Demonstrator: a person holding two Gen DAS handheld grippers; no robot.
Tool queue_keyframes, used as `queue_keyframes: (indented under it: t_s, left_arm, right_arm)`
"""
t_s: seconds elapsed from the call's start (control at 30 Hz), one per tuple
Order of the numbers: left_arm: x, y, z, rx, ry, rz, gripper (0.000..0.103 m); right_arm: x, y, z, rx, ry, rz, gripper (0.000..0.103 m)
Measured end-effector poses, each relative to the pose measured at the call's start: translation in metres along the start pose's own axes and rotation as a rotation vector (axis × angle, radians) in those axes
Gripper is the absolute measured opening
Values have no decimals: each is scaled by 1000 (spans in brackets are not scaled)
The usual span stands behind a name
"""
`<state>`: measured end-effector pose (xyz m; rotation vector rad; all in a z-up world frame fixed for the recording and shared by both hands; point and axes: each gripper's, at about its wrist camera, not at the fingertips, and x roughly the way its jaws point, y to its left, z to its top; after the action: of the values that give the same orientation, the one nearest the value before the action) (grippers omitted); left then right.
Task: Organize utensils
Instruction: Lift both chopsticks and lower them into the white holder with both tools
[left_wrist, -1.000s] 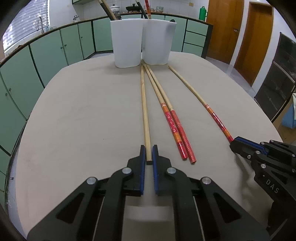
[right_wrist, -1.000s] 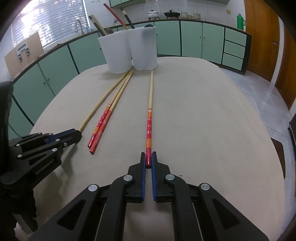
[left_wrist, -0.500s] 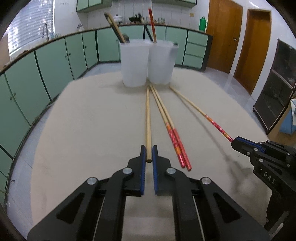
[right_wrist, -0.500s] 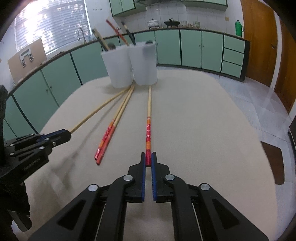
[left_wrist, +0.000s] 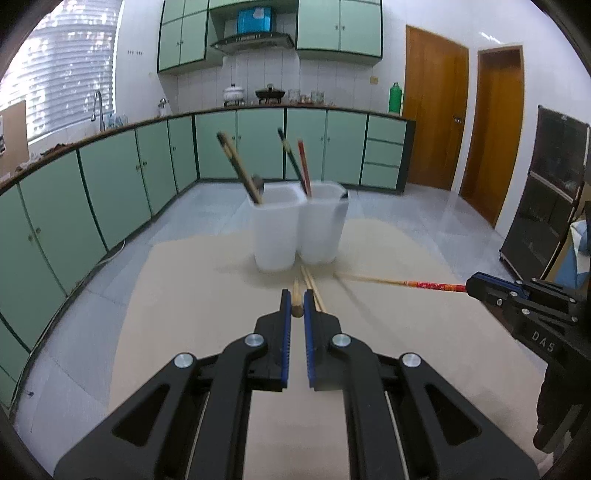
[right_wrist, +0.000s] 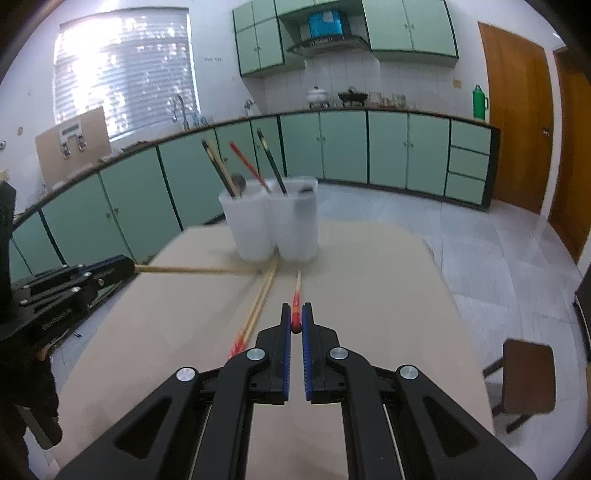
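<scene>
left wrist view: the left gripper (left_wrist: 296, 300) has its jaws clamped narrow on the butt end of a plain wooden chopstick (left_wrist: 296, 287). that stick runs straight ahead along the jaws' own line, its far tip down near the foot of the two white holders (left_wrist: 275, 230), which stand touching side by side on the beige desk (left_wrist: 192, 302). the holders lie dead ahead and beyond the stick's tip, with several dark and red utensils already leaning in them. a loose pair of red-ended chopsticks (left_wrist: 313, 290) lies on the desk just right of the jaws. at the right edge the right gripper (left_wrist: 471, 288) holds a red-patterned chopstick (left_wrist: 424, 284), whose long axis slants across towards the holders.

right wrist view: the right gripper's (right_wrist: 296, 312) jaws are pinched on the red end of that patterned chopstick (right_wrist: 296, 295), which points forward at the base of the right-hand holder (right_wrist: 297, 221). the loose pair (right_wrist: 258, 306) lies to its left. the left gripper (right_wrist: 125, 266) at the left edge holds the plain stick (right_wrist: 192, 270), angled in towards the left-hand holder (right_wrist: 245, 225).

each stick's tip sits low against the holders' walls, so i judge the next move needs the tips raised above the rims before going in. each hand seems about equally near its own holder.
</scene>
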<state>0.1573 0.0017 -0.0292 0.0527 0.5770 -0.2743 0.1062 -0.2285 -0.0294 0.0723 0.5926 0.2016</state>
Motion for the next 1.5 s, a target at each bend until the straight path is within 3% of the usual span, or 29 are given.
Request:
queue_keyframes:
  t_s: [0.33, 0.7, 1.07, 1.3, 1.5]
  left_arm:
    - [-1, 4, 56, 7, -86, -47, 6]
    - [-14, 2, 88, 37, -138, -107, 6]
    - [-28, 3, 148, 77, -282, -76, 6]
    - [-7, 8, 194, 47, -356, -48, 6]
    - [35, 11, 202, 24, -339, -35, 6]
  right_arm:
    - [-5, 5, 70, -57, -65, 67, 5]
    - [-13, 13, 123, -125, -91, 125, 5]
    - [-24, 15, 205, -133, -244, 126, 5]
    - [-1, 9, 250, -94, -336, 95, 5]
    - [47, 0, 256, -74, -348, 77, 5]
